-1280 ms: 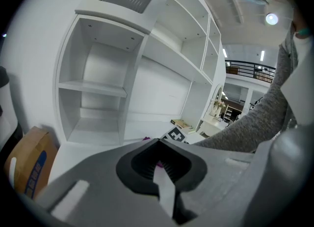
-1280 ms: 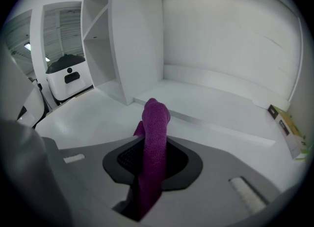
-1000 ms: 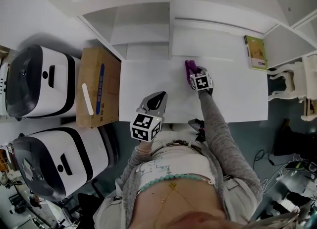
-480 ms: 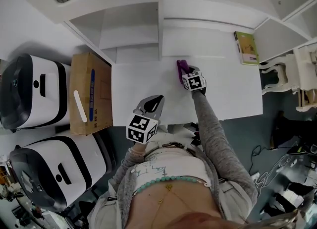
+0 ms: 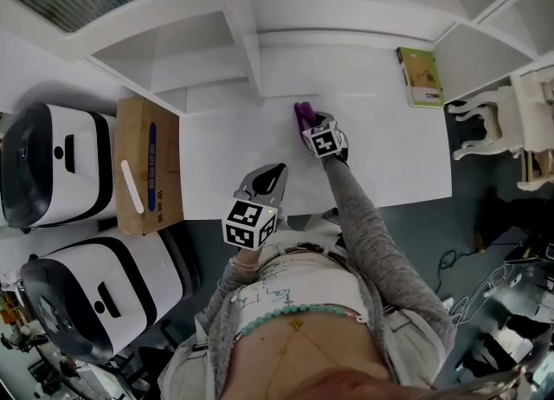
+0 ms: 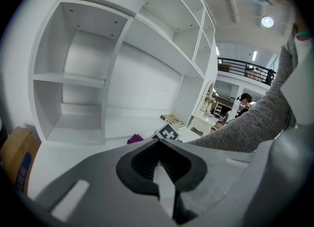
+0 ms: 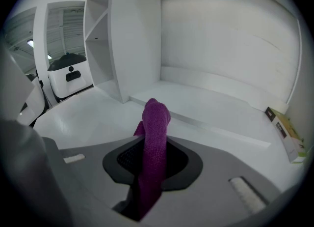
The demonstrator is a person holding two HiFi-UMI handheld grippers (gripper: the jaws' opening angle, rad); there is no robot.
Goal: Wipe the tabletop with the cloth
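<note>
Cloth [image 5: 302,114]: purple knit, bunched into a narrow roll. It sits at the far middle of the white worktop [image 5: 389,164], just short of the step up into the shelf unit [image 5: 208,52].

Right gripper [image 5: 312,125]: arm stretched out to the far side. The fingers are closed tight on the cloth, and its free end pokes out beyond the tips. Whether that end presses on the surface cannot be told.

Left gripper [image 5: 270,180]: held over the near edge of the worktop, well apart from the cloth. The fingers are closed together with nothing between them, and it takes no part in the wiping.

Change over the last second: slight.
- The whole head view has slid leftward in frame, carrying worktop, cloth and surroundings with it.
- Measured against the green book [image 5: 419,76] at the far right and the cardboard box [image 5: 147,164] off the left edge, the cloth has kept nearly the same spot along the far edge.
- The left gripper has likewise stayed at the near edge.

Bearing on the task (judgement):
- The stroke is at or near its far limit, not sweeping.
- The broad bare areas to the left, right and near side probably still need passes.
- The next pass likely calls for drawing the cloth back nearward or sideways, flat on the surface.

Other items: two white-and-black machines [image 5: 52,164] on the floor at far left, not involved.
</note>
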